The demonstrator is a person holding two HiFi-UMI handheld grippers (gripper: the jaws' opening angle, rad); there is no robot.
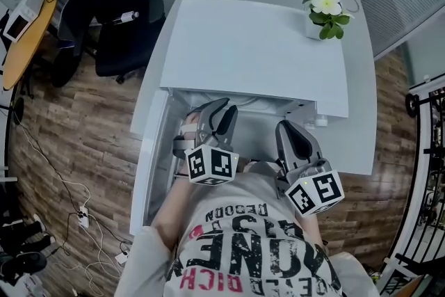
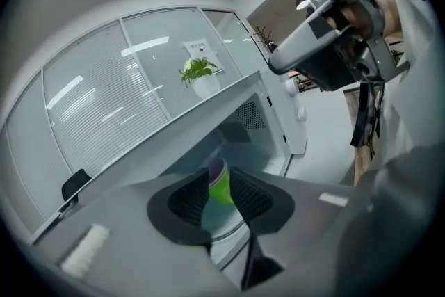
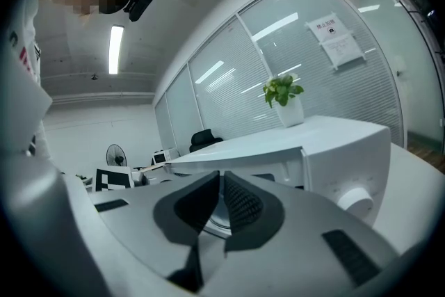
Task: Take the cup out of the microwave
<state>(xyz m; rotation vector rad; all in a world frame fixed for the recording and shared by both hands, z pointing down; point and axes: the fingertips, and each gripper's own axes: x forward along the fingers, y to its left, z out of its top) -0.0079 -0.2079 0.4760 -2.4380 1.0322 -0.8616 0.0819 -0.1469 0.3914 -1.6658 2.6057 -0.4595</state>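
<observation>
Inside the boxy microwave sits a tapered green cup.

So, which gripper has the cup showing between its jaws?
The left gripper: the green cup inside the microwave shows between its open jaws. The right gripper's jaws are shut, with no cup.

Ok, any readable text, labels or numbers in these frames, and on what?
"RICH", "ONE": shirt, upside down; remaining print unclear.
Notice on glass wall: too small to read.
Microwave controls: no readable labels.
</observation>
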